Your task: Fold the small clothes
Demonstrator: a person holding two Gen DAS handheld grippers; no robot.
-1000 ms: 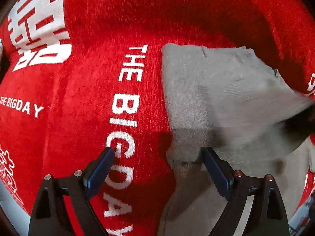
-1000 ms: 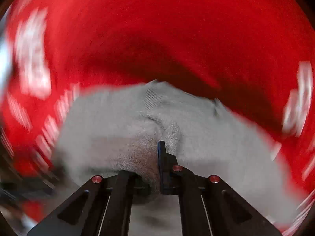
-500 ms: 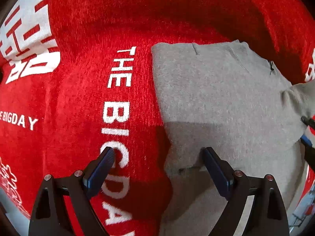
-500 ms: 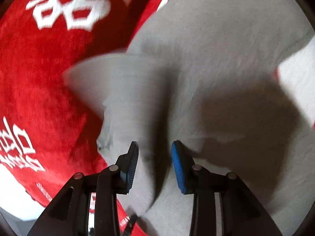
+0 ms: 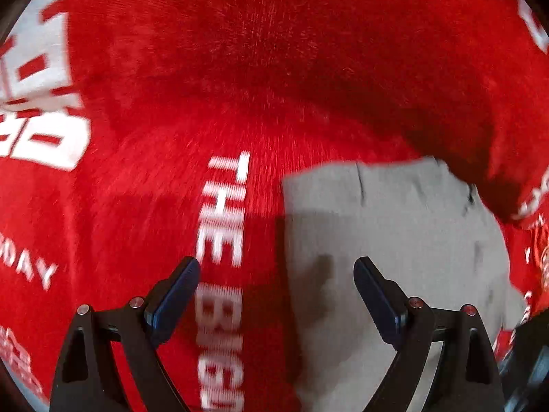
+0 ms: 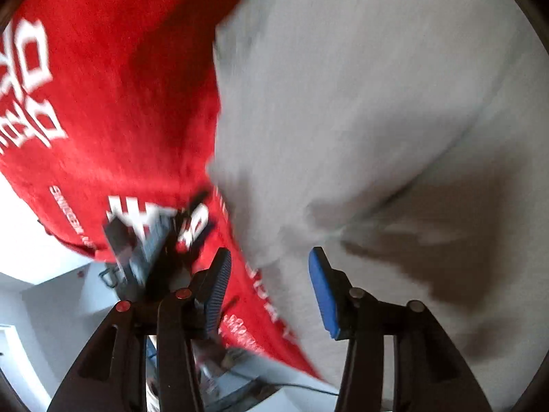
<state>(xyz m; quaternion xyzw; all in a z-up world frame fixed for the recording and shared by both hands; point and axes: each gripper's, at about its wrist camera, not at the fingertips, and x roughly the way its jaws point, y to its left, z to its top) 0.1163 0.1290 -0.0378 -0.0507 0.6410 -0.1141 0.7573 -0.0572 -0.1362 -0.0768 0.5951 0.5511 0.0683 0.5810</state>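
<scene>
A grey knit garment [image 5: 387,240] lies flat on a red blanket [image 5: 260,79] with white lettering. My left gripper [image 5: 276,273] points steeply down above the garment's left edge, open wide, one finger over the blanket and one over the grey cloth. In the right wrist view the garment [image 6: 370,110] fills the upper right. My right gripper [image 6: 269,274] hangs over its lower left edge with its jaws opening; the cloth lies beneath them and the pads do not press on it.
The blanket's edge [image 6: 85,240] drops to a pale floor [image 6: 48,309] at the lower left. A dark blurred device [image 6: 151,243] stands there beside my right gripper. A fold of the red blanket [image 5: 480,158] rises behind the garment's far right corner.
My right gripper went from shut on a fold of the grey cloth to open, and the cloth dropped flat. My left gripper slid forward along the garment's left edge, staying open.
</scene>
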